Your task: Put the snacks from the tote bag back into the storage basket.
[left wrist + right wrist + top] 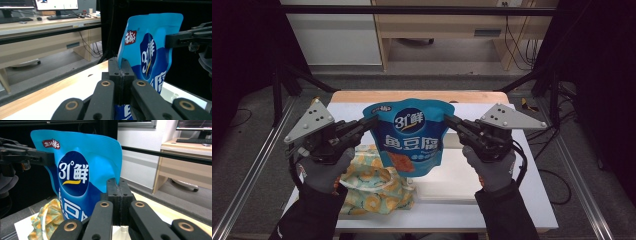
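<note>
Both the left gripper (368, 123) and right gripper (451, 123) pinch the blue pouch (413, 134) aloft above the patterned cloth (374, 187), so lifting looks done and any placing remains.

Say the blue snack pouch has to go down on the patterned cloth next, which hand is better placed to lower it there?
Left, probably. The left tongs grip the blue snack pouch at its edge, directly above the patterned cloth. The right tongs hold the opposite edge, farther from the cloth.
</note>
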A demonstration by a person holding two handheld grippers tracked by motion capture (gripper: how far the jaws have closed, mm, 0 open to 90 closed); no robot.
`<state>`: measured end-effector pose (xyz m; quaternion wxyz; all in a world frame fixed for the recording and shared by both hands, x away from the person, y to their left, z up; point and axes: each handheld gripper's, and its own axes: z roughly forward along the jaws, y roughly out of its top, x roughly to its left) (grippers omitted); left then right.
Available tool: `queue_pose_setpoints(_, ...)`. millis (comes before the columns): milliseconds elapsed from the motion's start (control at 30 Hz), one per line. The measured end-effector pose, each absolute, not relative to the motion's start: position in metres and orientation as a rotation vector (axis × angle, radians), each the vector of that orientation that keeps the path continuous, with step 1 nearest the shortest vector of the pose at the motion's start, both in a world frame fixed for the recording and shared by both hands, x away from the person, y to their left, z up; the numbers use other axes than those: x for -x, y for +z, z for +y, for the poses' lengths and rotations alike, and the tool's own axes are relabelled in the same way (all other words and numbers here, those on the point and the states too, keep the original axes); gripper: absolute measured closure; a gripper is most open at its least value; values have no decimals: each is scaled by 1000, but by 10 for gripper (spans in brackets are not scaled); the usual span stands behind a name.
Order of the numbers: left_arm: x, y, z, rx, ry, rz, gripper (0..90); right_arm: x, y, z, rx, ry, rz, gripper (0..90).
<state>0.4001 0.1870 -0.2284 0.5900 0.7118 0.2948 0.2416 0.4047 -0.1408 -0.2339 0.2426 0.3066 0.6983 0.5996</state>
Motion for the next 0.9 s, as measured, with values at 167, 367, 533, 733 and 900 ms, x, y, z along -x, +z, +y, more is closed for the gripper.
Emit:
queue_pose_setpoints(167,-403,-231,173,-1670,545,663,900,-402,-237,-156,-867,1626,1887,900)
queue_pose_setpoints(367,-405,-235,161,-1676,526,652,900,-401,-241,-167,-893,1614,1876,900)
queue_pose_setpoints(533,-406,-238,151,-1683,517,637,900,-400,-245,-176,-905,1602,1867,900)
queue_pose_setpoints(733,-409,-242,143,-1697,503,627,900,-398,-249,-185,-934,1591,1859,900)
queue_pose_setpoints(900,-412,-249,134,-1711,491,623,900,-397,-257,-193,-957,1588,1852,900)
